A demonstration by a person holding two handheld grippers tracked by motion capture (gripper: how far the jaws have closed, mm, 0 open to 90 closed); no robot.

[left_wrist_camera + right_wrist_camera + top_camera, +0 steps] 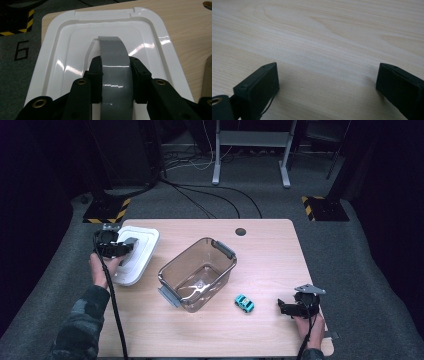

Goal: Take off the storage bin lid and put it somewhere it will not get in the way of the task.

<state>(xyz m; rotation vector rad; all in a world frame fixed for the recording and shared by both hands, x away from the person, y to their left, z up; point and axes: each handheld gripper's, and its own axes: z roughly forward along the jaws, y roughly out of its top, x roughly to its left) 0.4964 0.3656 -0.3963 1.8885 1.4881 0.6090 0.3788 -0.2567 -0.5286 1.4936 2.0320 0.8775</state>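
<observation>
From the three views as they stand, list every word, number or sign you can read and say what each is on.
"6": a single black figure on the grey floor left of the table, seen in the left gripper view beside the white lid.
Yellow and black hazard stripes on the floor plate: a marking, no words.
Toy car: too small to read anything.

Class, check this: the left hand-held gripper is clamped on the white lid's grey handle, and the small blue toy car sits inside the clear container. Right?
Not quite. The toy car stands on the table beside the clear container, as the high view shows. The left hand-held gripper does clamp the lid's grey handle.
</observation>
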